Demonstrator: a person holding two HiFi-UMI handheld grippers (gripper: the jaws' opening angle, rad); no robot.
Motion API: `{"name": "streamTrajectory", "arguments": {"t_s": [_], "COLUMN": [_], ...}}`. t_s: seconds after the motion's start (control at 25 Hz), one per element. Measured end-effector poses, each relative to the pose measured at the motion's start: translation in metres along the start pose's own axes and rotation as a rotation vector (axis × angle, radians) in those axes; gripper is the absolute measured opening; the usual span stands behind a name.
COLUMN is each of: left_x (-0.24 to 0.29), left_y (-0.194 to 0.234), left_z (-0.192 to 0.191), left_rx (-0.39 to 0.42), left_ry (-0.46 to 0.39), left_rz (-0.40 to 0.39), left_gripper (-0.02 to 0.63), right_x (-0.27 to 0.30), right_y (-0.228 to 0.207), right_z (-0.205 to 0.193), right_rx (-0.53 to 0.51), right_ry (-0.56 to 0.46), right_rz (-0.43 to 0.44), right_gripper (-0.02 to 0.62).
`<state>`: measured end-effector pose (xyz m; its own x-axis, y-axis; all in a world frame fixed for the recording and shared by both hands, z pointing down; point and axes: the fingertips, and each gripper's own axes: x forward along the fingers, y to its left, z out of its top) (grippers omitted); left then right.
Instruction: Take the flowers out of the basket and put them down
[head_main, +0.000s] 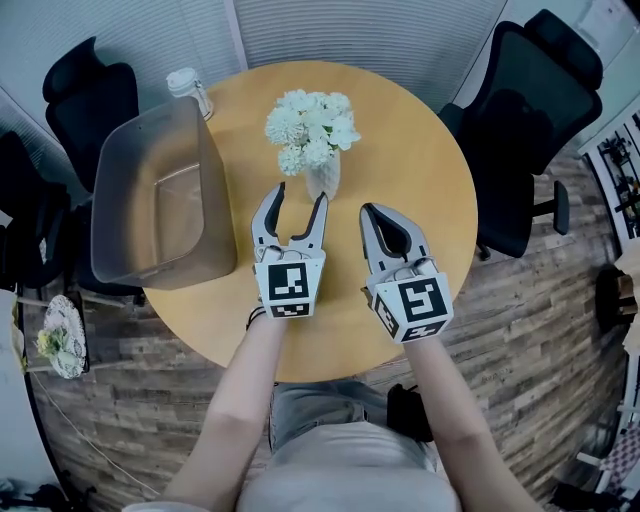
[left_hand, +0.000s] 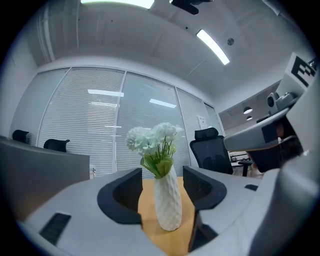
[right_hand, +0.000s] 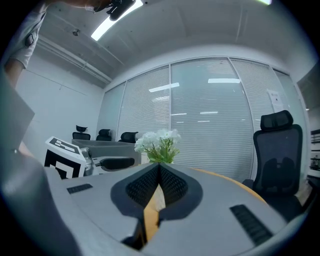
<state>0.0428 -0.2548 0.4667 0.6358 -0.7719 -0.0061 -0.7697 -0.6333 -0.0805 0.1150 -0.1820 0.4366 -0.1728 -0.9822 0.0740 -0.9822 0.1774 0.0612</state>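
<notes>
White flowers (head_main: 312, 128) stand in a white ribbed vase (head_main: 323, 180) near the middle of the round wooden table (head_main: 430, 170). The grey basket (head_main: 160, 195) sits at the table's left, and I see nothing inside it. My left gripper (head_main: 300, 193) is open just in front of the vase, and its right fingertip comes close to the vase's base. In the left gripper view the vase (left_hand: 167, 205) and flowers (left_hand: 155, 140) show upright in the gap of that gripper (left_hand: 161, 172), untouched by its pads. My right gripper (head_main: 368, 210) is shut on nothing, to the vase's right. It (right_hand: 159, 167) points at the flowers (right_hand: 159, 141).
A clear bottle with a white cap (head_main: 188, 90) stands behind the basket. Black office chairs (head_main: 525, 120) (head_main: 85, 100) flank the table. Another bunch of flowers (head_main: 60, 340) lies on the floor at the left. Glass walls with blinds close the far side.
</notes>
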Motion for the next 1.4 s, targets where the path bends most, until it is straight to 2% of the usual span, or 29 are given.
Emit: {"name": "streamTrajectory", "arguments": {"t_s": [0.36, 0.68, 1.0, 1.4], "left_x": [-0.02, -0.029, -0.029, -0.027], "left_y": [0.005, 0.007, 0.011, 0.013], "left_z": [0.026, 0.05, 0.072, 0.092], "left_rx": [-0.023, 0.02, 0.035, -0.029], "left_ry": [-0.028, -0.061, -0.077, -0.09], "left_rz": [0.039, 0.049, 0.058, 0.038], "left_gripper": [0.119, 0.024, 0.005, 0.005], "right_x": [-0.007, -0.007, -0.006, -0.003], "right_y": [-0.002, 0.003, -0.003, -0.002], "right_z": [0.016, 0.041, 0.057, 0.07], "right_rx": [0.004, -0.04, -0.002, -0.005], "right_ry": [-0.016, -0.057, -0.099, -0.133], "right_rz": [0.006, 0.038, 0.007, -0.022], "right_gripper": [0.023, 0.023, 0.023, 0.023]}}
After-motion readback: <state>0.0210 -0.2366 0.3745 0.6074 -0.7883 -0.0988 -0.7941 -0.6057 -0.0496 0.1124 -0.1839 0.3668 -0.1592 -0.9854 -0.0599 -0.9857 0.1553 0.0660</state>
